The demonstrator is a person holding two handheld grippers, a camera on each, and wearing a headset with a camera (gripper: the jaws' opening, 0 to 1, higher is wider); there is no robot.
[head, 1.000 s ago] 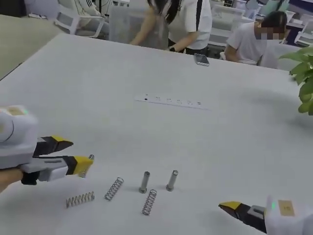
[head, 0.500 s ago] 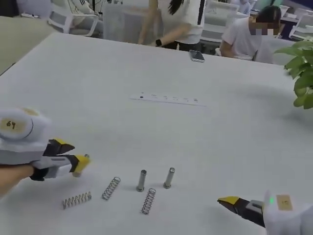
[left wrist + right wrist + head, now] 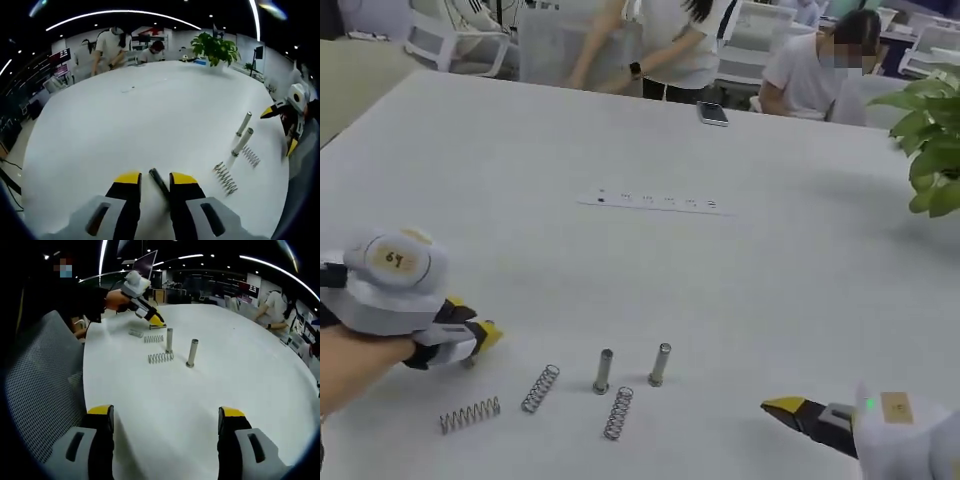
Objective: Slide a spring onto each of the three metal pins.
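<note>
Left gripper lowered, left gripper view shows fingers clamping pin, right gripper fingers spread

White counter. Two metal pins stand upright near the front edge, with three springs lying beside them. The left claw sits low at left, a third pin barely visible at its tips. The right claw enters at bottom right.
</note>
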